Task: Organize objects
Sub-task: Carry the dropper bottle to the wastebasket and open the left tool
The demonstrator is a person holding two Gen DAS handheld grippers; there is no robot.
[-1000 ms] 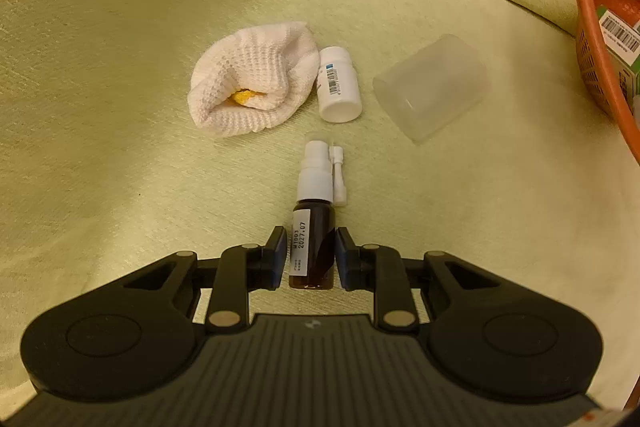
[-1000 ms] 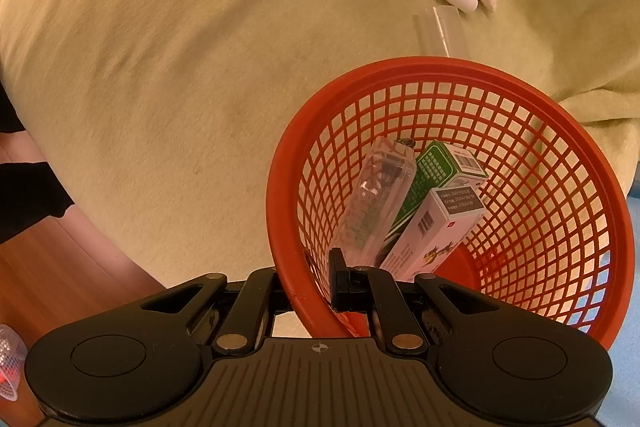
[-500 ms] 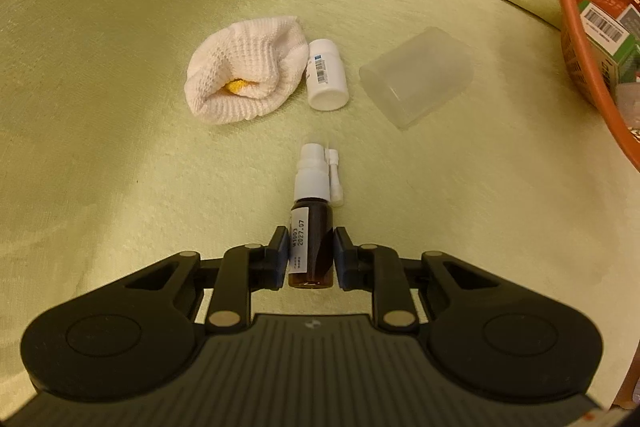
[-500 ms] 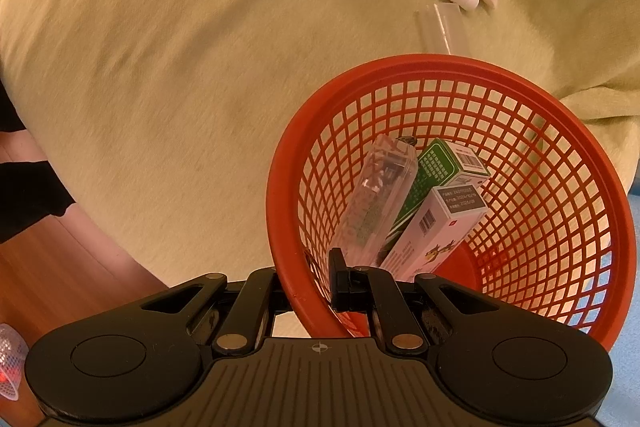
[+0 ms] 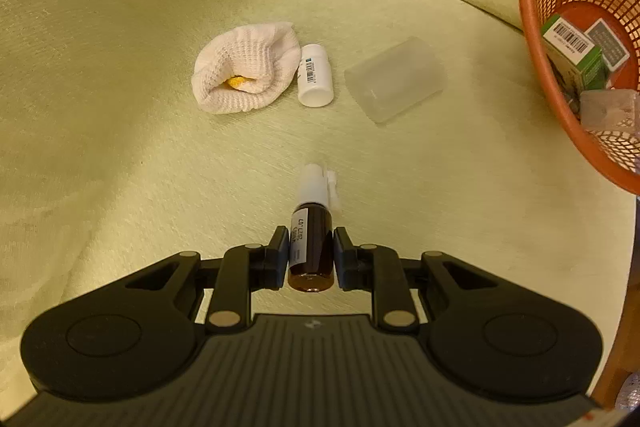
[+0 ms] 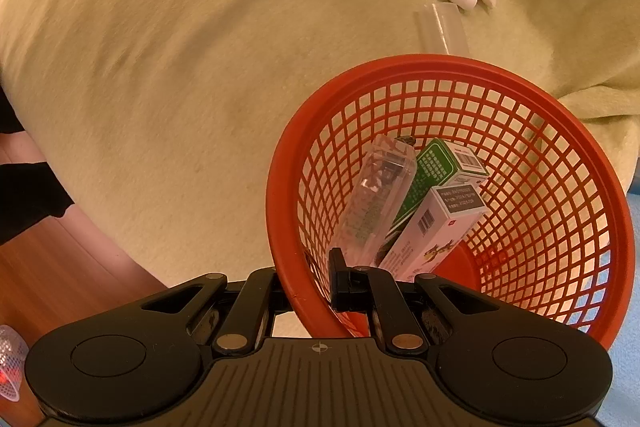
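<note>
A home: a soft green blanket [image 5: 160, 187] spread beside a wooden floor [image 6: 48, 279].

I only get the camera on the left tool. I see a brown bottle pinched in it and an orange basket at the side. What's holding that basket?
Observer: The right tool is clamped on the basket's rim, one finger inside the basket and one outside.
Operator: What's that clear thing inside it?
Observer: A long clear case, leaning beside a green box and a white box.
Operator: Is anybody near?
Observer: A dark sleeve shows at the table's edge, over a wooden floor.
</note>
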